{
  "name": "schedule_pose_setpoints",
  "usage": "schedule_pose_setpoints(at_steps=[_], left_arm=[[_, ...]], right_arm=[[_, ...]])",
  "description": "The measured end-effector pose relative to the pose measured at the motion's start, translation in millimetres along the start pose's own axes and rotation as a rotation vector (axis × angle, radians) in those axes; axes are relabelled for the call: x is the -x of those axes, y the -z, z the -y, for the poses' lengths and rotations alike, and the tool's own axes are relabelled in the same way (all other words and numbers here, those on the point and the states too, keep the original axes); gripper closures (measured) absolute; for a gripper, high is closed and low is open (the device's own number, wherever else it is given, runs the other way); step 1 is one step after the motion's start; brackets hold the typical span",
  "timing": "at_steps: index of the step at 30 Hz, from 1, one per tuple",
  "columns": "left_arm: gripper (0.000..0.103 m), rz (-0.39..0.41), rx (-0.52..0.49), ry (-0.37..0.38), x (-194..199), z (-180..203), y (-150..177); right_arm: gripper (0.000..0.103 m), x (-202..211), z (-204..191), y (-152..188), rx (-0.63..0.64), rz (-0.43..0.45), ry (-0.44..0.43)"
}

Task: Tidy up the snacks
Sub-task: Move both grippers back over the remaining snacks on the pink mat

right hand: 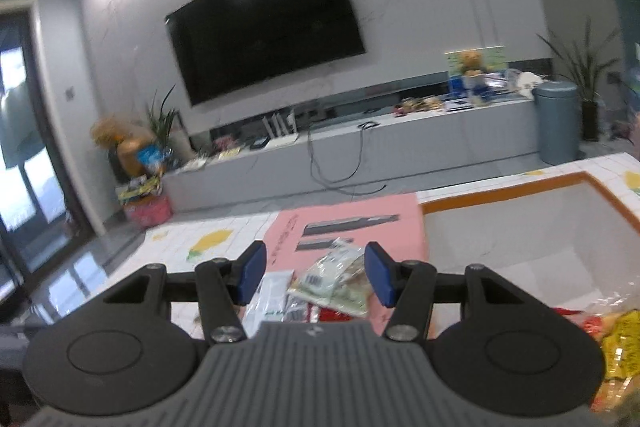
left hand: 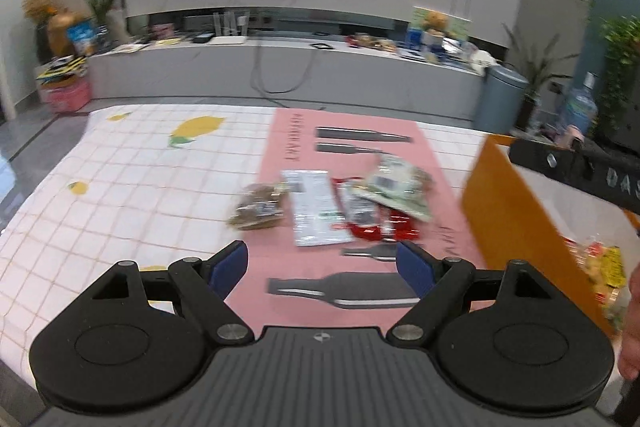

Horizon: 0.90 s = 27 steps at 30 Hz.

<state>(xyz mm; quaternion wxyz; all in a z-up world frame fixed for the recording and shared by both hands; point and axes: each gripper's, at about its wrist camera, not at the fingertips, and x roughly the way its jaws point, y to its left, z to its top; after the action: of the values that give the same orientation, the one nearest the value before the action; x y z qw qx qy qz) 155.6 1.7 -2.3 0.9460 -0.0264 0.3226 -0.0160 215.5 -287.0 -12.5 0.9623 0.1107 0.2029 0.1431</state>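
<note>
Several snack packets lie on a pink mat [left hand: 352,131]: a brown packet [left hand: 258,207], a silver-white packet [left hand: 316,213], a red packet [left hand: 380,227] and a green-white packet [left hand: 396,185] on top of it. My left gripper [left hand: 322,267] is open and empty, held above the mat just short of the packets. My right gripper [right hand: 314,275] is open and empty, above the green-white packet [right hand: 334,281] and silver packet [right hand: 268,297]. An orange-rimmed white box [right hand: 520,227] on the right holds yellow and red snacks [right hand: 616,351].
The table has a white checked cloth with lemons [left hand: 132,179]. The box's orange wall [left hand: 504,211] stands right of the mat. The right gripper's body [left hand: 580,171] reaches over the box. Beyond the table are a TV bench [left hand: 280,67] and a grey bin [left hand: 500,99].
</note>
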Motion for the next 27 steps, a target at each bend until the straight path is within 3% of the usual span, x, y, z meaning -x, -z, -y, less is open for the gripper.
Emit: schedule_pose_setpoints(at_steps=[2,4,9,16,20,27], left_arm=[[0.005,0.001,0.022,-0.003,-5,-15,1],[0.005,0.020,0.027,0.047,-10,-29,3],[0.005,-0.015,0.061,0.046,-36,-44,-4],[0.005,-0.082,0.053,0.026,-73,-43,-14],[0.005,-0.140,0.088,0.049,-97,-39,-17],[0.005,-0.190,0.052,0.057,-137,-16,-20]], right_arm=[[0.048,-10,-6,4,0.038,-0.024,0.005],[0.048,-17,-8,10,0.062,-0.036,0.032],[0.048,-41,2,22,-0.007,-0.106,0.057],[0.048,-71,-7,33,0.083,-0.149,0.097],[0.039,-65,-12,31,0.094,-0.145,0.102],[0.039,-60,-12,33,0.129,-0.135,0.116]])
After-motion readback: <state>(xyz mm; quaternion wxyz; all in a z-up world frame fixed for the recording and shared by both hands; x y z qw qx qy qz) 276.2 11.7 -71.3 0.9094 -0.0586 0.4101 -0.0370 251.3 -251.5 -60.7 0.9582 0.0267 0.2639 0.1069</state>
